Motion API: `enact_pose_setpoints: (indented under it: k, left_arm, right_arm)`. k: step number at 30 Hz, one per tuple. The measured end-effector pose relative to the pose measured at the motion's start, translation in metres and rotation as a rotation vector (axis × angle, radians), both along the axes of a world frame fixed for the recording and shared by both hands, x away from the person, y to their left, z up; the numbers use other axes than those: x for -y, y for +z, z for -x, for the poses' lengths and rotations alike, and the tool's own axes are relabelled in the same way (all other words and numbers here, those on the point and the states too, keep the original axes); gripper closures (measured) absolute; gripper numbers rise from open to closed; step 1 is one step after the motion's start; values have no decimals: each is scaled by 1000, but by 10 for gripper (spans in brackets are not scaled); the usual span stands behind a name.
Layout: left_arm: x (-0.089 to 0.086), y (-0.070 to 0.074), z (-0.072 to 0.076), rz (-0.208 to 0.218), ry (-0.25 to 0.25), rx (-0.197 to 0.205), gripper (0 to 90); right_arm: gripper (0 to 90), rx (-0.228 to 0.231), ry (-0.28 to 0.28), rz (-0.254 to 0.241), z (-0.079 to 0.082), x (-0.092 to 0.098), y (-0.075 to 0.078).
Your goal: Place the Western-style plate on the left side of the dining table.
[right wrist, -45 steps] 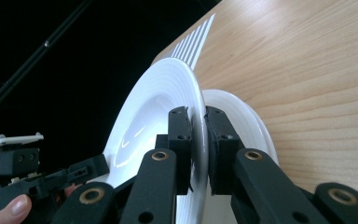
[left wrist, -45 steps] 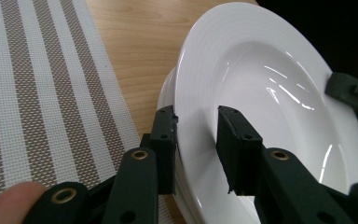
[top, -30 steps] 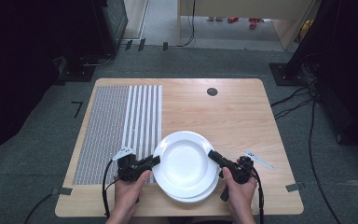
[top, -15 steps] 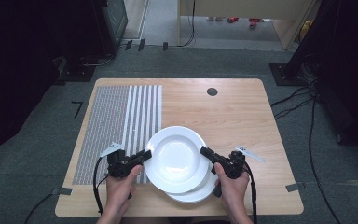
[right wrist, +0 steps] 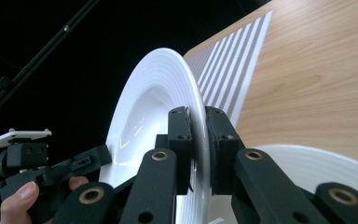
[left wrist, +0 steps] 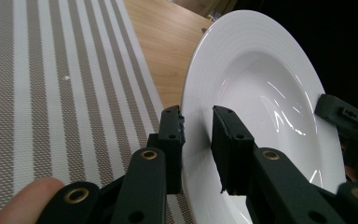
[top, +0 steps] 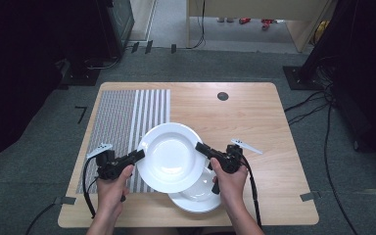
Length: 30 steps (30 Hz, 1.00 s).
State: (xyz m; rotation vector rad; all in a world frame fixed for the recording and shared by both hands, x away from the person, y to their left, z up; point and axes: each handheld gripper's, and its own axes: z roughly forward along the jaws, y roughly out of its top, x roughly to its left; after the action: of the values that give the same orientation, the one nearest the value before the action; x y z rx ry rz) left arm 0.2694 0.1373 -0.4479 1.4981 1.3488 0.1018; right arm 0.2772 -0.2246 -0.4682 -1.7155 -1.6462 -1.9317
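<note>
While both tongs grip opposite edges of one white plate (top: 170, 156), that plate is held clear of the desk (top: 254, 112), tilted, and partly overlapping a second white plate (top: 198, 196) that lies flat on the desk near its front edge. Left tongs (top: 138, 155): the jaws straddle the lifted plate's left rim, one jaw above and one beneath; in the left gripper view (left wrist: 196, 140) a narrow gap remains between the jaws, and the rim fills it, so they are clamped on the plate. Right tongs (top: 200, 148): the jaws are nearly together and pinch the right rim, seen edge-on in the right gripper view (right wrist: 196, 140). Count: two plates, two tongs, one striped placemat (top: 127, 122), and one dark round grommet (top: 223, 96) in the desk's far part. The lifted plate hangs between the two tongs, over the placemat's right edge and the bare wood beside it. A hand (top: 111, 188) holds the left tongs and a hand (top: 231, 183) holds the right.
</note>
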Motion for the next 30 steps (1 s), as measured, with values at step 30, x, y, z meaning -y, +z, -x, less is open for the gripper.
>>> enact_pose_setpoints:
  k: [30]
  left_arm:
    - [-75, -2, -58, -26, 154, -2, 726]
  right_arm:
    - [850, -86, 130, -27, -97, -83, 4]
